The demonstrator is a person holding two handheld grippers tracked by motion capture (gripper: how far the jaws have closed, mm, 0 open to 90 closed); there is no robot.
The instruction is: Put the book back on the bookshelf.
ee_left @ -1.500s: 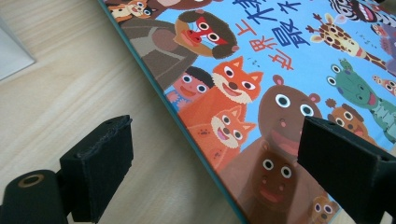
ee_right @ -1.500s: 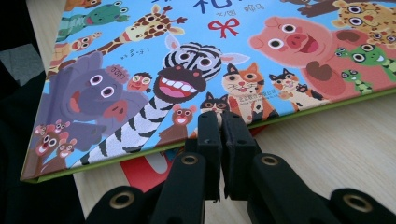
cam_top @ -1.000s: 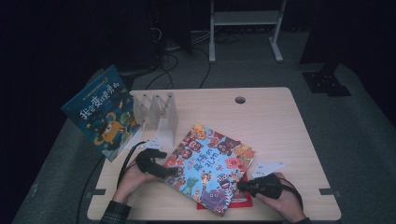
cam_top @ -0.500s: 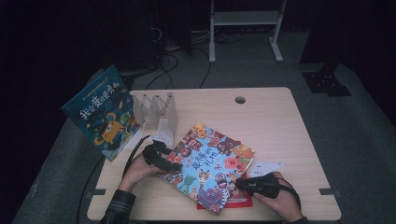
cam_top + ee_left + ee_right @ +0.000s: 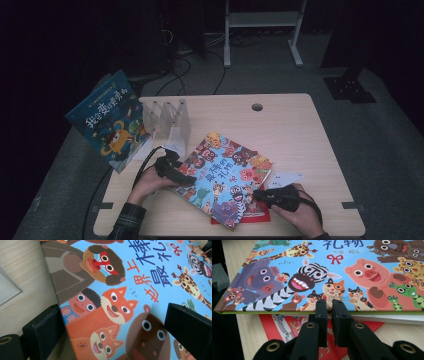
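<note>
At table centre: animal picture book (image 5: 227, 175) lying flat atop red booklet (image 5: 250, 216). Left gripper (image 5: 175, 172) at book's left edge, jaws spread wide, one either side of that edge. Right gripper (image 5: 267, 195) at book's near edge, jaws closed together, holding nothing. Second picture book (image 5: 107, 121) leaning on clear rack (image 5: 167, 120).

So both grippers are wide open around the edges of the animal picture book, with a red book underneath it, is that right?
Not quite. The left gripper is open, one jaw on each side of the animal picture book's edge, but the right gripper is shut, jaws nearly together at the book's edge, as the right gripper view shows. The red book does lie underneath.
</note>
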